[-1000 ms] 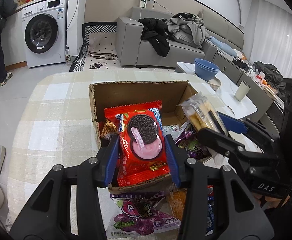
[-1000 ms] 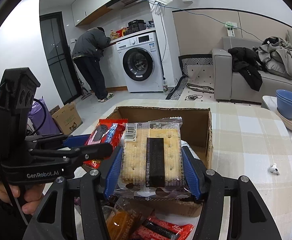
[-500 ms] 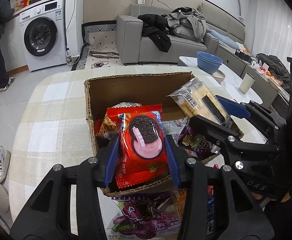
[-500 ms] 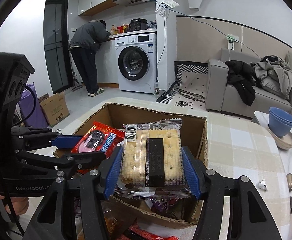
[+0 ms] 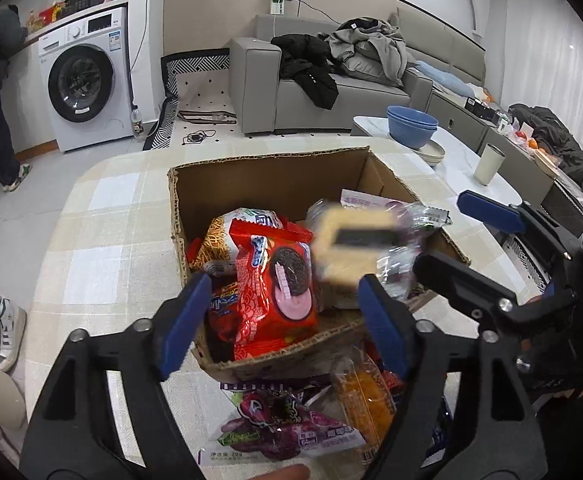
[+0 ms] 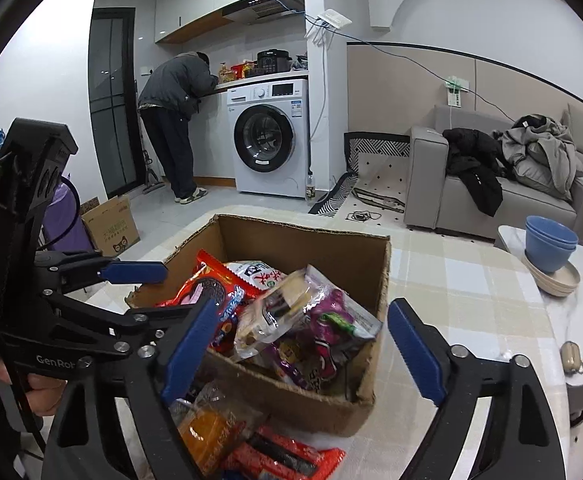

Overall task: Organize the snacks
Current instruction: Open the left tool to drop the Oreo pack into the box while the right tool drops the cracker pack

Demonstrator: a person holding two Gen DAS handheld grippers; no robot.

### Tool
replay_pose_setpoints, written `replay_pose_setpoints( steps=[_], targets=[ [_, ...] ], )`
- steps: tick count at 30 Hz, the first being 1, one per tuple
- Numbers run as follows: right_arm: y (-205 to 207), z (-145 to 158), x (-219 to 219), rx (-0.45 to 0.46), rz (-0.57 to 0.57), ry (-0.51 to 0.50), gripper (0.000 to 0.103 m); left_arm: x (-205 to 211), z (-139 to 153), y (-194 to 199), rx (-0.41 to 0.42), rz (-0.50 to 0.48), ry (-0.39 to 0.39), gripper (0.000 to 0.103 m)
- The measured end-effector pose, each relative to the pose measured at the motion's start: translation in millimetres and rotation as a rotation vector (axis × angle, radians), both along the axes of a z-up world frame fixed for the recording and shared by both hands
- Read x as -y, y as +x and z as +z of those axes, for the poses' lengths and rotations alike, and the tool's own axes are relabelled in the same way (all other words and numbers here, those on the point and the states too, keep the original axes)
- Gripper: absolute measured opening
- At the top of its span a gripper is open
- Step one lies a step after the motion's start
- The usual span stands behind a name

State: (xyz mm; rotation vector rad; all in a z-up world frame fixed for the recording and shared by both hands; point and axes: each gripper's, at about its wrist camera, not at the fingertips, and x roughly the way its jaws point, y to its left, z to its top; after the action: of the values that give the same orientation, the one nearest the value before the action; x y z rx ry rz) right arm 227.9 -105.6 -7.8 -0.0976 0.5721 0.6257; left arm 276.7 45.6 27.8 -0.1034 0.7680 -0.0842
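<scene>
An open cardboard box [image 5: 271, 164] [image 6: 303, 232] stands on the checked table with several snack packs in it. My left gripper [image 5: 281, 324] [image 6: 151, 292] is over its near edge, jaws opening. The red cookie pack [image 5: 275, 292] [image 6: 207, 292] lies between the pads, untouched, leaning in the box. My right gripper [image 6: 303, 348] [image 5: 463, 248] is also opening, wide and empty. The clear cracker pack [image 6: 279, 316] rests on the snacks in the box; in the left wrist view the cracker pack [image 5: 351, 248] is motion-blurred.
Loose packs lie in front of the box: a purple one [image 5: 283, 428], an orange one [image 6: 211, 436], a red one [image 6: 283, 456]. Blue bowls [image 6: 551, 246] and a cup [image 5: 489, 162] stand on a side table at the right. A person [image 6: 175, 120] bends at the far counter.
Both grippers were shut on their packs and have spread apart. The red cookie pack and the cracker pack have left the pads and dropped into the box.
</scene>
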Motion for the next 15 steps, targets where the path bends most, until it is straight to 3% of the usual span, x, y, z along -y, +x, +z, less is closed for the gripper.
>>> replay_pose_setpoints(
  steps=[4,7,15],
  targets=[
    [-9,3,18,-0.024,-0.038,0.027,0.101,5,7,-13,0.015,0.010,0.039,0.085],
    [-16,2,29,-0.050,-0.052,0.043,0.102,5,11,-24,0.023,0.022,0.041,0.102],
    [-37,2,47,-0.120,-0.056,0.089,0.102,-16,19,-60,0.034,0.051,-0.028,0.102]
  ],
)
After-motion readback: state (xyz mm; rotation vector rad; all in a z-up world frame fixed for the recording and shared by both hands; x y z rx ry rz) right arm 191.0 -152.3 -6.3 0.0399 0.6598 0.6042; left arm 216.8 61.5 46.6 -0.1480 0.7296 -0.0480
